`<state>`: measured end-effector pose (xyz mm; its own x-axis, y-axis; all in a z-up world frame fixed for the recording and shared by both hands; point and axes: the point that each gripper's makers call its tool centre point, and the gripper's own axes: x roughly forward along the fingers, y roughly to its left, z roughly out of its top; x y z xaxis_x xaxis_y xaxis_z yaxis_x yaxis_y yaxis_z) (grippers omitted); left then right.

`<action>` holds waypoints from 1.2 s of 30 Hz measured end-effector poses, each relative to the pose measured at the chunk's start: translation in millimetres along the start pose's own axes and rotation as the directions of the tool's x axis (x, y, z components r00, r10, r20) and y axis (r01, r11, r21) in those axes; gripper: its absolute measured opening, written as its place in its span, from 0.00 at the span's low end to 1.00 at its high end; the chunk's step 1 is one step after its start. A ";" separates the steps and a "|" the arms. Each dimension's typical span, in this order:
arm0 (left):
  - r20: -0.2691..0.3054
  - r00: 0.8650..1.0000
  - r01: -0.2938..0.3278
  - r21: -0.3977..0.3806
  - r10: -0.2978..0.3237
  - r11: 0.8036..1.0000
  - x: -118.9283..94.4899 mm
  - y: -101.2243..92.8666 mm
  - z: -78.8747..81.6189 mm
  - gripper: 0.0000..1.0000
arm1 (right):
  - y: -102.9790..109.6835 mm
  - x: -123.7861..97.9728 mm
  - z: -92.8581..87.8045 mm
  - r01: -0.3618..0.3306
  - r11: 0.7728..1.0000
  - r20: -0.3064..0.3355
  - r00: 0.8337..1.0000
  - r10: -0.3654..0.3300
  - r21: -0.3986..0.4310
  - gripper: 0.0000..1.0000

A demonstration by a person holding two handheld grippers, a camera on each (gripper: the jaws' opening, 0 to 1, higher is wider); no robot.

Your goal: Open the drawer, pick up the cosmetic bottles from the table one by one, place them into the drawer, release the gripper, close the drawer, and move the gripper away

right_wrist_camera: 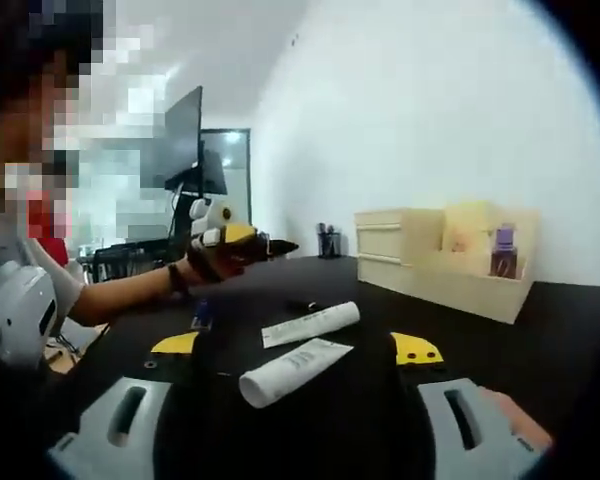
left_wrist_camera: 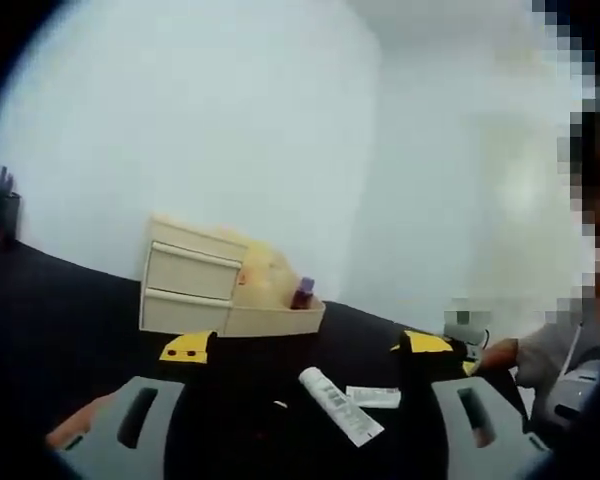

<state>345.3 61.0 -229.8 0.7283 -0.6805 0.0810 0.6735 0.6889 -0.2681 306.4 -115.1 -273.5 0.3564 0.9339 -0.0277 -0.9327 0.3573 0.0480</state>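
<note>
Ahead of the left tool, whose jaws stand wide apart and empty, two white tubes lie on the black table. Beyond them the cream drawer unit has its bottom drawer pulled out, a purple-capped bottle standing inside. Before the right tool, likewise spread and empty, lie the tubes, with the drawer farther off to its right.

The open left gripper faces two white tubes before the pulled-out drawer.
</note>
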 end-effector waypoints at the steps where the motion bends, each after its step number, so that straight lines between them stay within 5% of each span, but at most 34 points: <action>1: 0.001 1.000 -0.002 0.002 0.002 1.000 0.0 0.5 0.2 0.67 | 0.2 0.1 -0.4 0.000 1.000 -0.002 1.000 0.000 -0.003 0.68; 18: -0.007 1.000 -0.013 -0.012 0.013 1.000 2.3 5.9 0.0 0.67 | -1.8 1.0 -1.2 0.008 1.000 -0.005 1.000 -0.008 -0.011 0.67; 27: 0.059 0.996 -0.059 -0.181 0.070 0.982 8.7 28.7 11.0 0.69 | 0.8 1.7 -3.3 0.001 0.999 -0.015 1.000 -0.002 -0.035 0.66; 36: 0.133 0.990 -0.014 -0.241 0.048 0.970 27.7 29.5 50.7 0.69 | 1.7 0.9 -4.9 -0.004 0.999 -0.021 1.000 0.003 -0.047 0.66</action>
<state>391.8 75.2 -186.7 0.7699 -0.6078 0.1946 0.6126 0.6183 -0.4924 304.9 -113.7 -278.3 0.3523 0.9346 -0.0486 -0.9357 0.3528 0.0009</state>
